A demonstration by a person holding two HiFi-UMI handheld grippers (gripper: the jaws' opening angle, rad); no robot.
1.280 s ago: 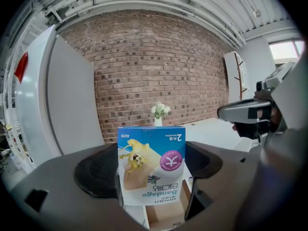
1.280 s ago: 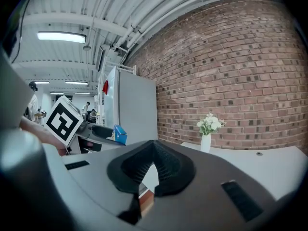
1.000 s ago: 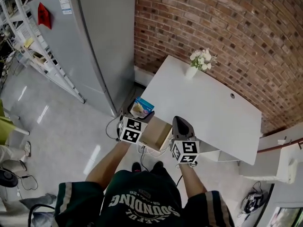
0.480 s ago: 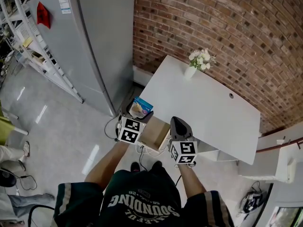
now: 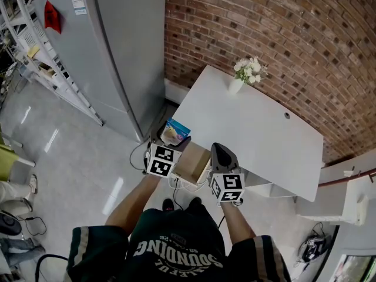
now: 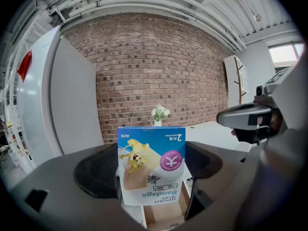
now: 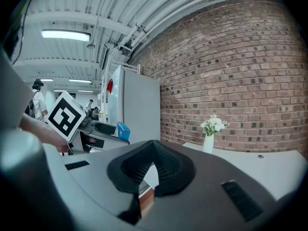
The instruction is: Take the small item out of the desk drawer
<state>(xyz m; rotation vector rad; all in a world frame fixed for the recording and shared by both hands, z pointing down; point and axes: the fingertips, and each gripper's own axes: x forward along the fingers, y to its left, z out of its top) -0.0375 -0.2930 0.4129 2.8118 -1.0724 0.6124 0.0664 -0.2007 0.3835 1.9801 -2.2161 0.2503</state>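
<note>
The desk drawer [image 5: 194, 164] stands open under the front edge of the white desk [image 5: 258, 131], its box-shaped interior plain brown board. The small item, a blue-and-white cardboard bandage box [image 6: 154, 153], is outside it, just beside the drawer, clamped print-upside-down between the ribbed black fingers [image 6: 94, 174] of the left gripper [image 6: 150, 177]; the right gripper [image 7: 153, 150] hangs at the drawer's other side, fingers pressed together on nothing. A white vase of flowers [image 5: 247, 75] sits at the smooth desk's far edge by a red brick wall [image 5: 264, 22], with a grey refrigerator [image 5: 117, 46] on glossy pale floor [image 5: 70, 157].
</note>
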